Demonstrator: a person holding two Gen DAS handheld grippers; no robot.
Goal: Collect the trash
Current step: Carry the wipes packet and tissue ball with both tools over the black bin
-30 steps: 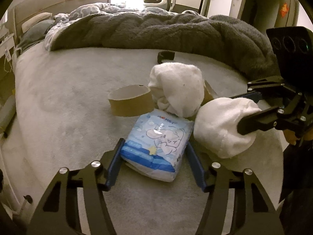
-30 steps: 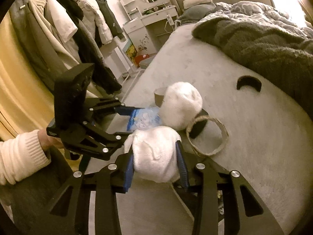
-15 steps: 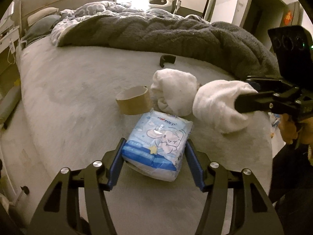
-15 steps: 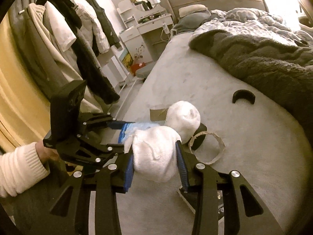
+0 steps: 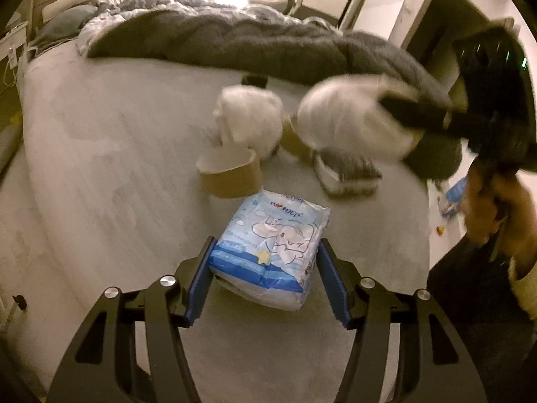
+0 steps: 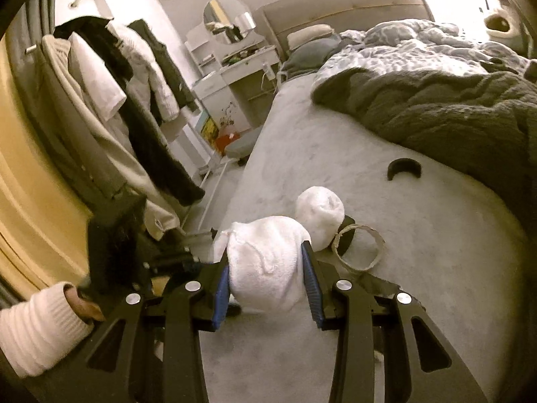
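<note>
My left gripper (image 5: 265, 268) is shut on a blue and white tissue pack (image 5: 272, 252) and holds it above the grey bed (image 5: 100, 154). My right gripper (image 6: 266, 275) is shut on a white wad (image 6: 265, 268) and holds it up; the wad shows blurred in the left wrist view (image 5: 349, 124). A second white wad (image 5: 248, 121) lies on the bed beside a brown tape ring (image 5: 230, 174); this wad also shows in the right wrist view (image 6: 320, 211). A thin cardboard ring (image 6: 359, 247) lies by it.
A dark grey blanket (image 6: 436, 110) covers the far side of the bed. A small black curved piece (image 6: 404, 168) lies near it. Flat torn packaging (image 5: 345, 174) lies on the bed's right. Clothes (image 6: 110, 100) hang at the left, with a white dresser (image 6: 231, 77) behind.
Both grippers have risen with their loads. The tissue pack has come up off the bed. The right gripper has carried its wad higher and farther back, uncovering the flat packaging beneath.
</note>
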